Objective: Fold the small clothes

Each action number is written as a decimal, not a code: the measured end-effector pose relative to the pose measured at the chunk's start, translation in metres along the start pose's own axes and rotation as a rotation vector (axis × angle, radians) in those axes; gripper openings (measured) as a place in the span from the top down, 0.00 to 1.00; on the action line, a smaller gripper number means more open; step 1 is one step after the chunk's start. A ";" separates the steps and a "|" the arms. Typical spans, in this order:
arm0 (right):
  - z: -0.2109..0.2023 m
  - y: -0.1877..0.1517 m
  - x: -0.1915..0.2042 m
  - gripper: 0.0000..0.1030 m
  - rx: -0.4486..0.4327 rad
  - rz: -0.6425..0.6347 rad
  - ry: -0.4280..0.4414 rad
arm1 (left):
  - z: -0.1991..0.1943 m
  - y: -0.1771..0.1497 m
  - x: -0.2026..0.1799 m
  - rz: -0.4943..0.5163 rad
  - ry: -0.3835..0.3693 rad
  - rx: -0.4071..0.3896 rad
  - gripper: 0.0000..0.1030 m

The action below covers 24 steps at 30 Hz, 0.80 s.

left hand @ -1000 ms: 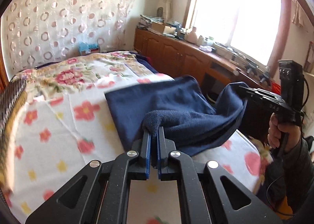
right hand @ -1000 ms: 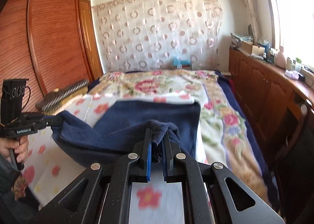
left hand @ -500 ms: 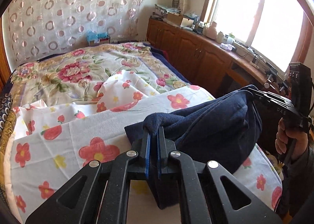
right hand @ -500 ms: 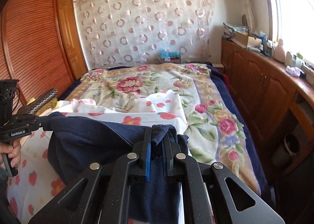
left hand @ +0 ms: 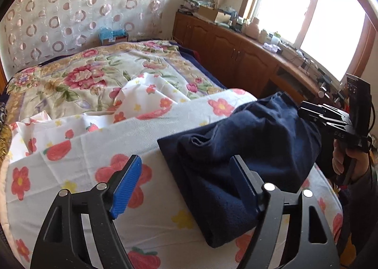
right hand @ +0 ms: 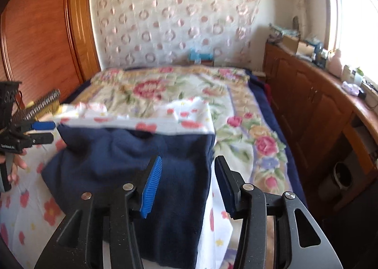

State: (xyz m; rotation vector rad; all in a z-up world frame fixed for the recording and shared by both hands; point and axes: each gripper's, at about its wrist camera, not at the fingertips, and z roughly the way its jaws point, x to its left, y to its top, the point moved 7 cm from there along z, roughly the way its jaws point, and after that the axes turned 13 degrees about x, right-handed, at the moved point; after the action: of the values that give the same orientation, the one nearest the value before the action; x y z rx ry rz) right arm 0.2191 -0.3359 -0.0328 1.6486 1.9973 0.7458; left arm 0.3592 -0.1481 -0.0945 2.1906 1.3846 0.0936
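Note:
A navy blue cloth (left hand: 248, 151) lies folded in a loose heap on the flowered white sheet (left hand: 78, 158) at the near end of the bed. My left gripper (left hand: 186, 165) hangs over its left corner, jaws opening; the cloth lies under them, and the blue pads (left hand: 127, 186) do not touch it. In the right wrist view the cloth (right hand: 132, 155) fills the middle. My right gripper (right hand: 187, 165) is above its right edge, jaws opening, nothing pinched. Each gripper shows in the other's view: the right gripper (left hand: 307, 111), the left gripper (right hand: 46, 131).
A floral bedspread (left hand: 78, 80) covers the far half of the bed. Wooden cabinets (right hand: 307, 108) with clutter on top run along the right under a bright window. A wooden wardrobe (right hand: 42, 40) stands at the left. A blue box (right hand: 200, 56) sits at the bed's head.
Both grippers carried the cloth's far edge toward the near end, folding it over. Both jaws then went from shut on the cloth to open, and the cloth dropped onto the sheet.

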 end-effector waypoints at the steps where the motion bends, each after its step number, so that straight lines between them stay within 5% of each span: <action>1: 0.005 0.000 -0.001 0.53 0.018 0.005 -0.003 | 0.008 0.001 -0.001 0.006 0.006 0.017 0.25; 7: 0.014 0.021 -0.004 0.54 0.034 0.046 0.052 | 0.031 0.016 -0.003 0.030 0.033 0.059 0.25; 8: 0.016 0.025 -0.006 0.60 0.037 0.046 0.058 | 0.033 0.018 -0.001 0.027 0.038 0.056 0.25; 9: 0.017 0.028 -0.005 0.85 0.043 0.036 0.063 | 0.034 0.021 0.002 0.023 0.051 0.052 0.25; 10: 0.021 0.035 -0.010 0.96 0.042 0.026 0.060 | 0.036 0.022 0.006 0.014 0.065 0.050 0.25; 13: 0.011 0.035 -0.026 0.96 -0.043 0.055 -0.015 | 0.033 0.025 0.024 -0.037 0.080 0.023 0.25; 19: 0.000 0.028 -0.025 0.95 -0.031 0.072 -0.015 | 0.027 0.022 0.026 -0.044 0.057 0.024 0.25; 24: 0.007 0.024 -0.021 0.64 0.022 0.065 0.013 | 0.039 0.021 0.016 -0.018 0.031 0.061 0.25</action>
State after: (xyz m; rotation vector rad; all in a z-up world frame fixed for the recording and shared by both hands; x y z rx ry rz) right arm 0.2456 -0.3524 -0.0220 1.7333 1.9760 0.7618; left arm 0.3964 -0.1572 -0.1211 2.2349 1.4410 0.0805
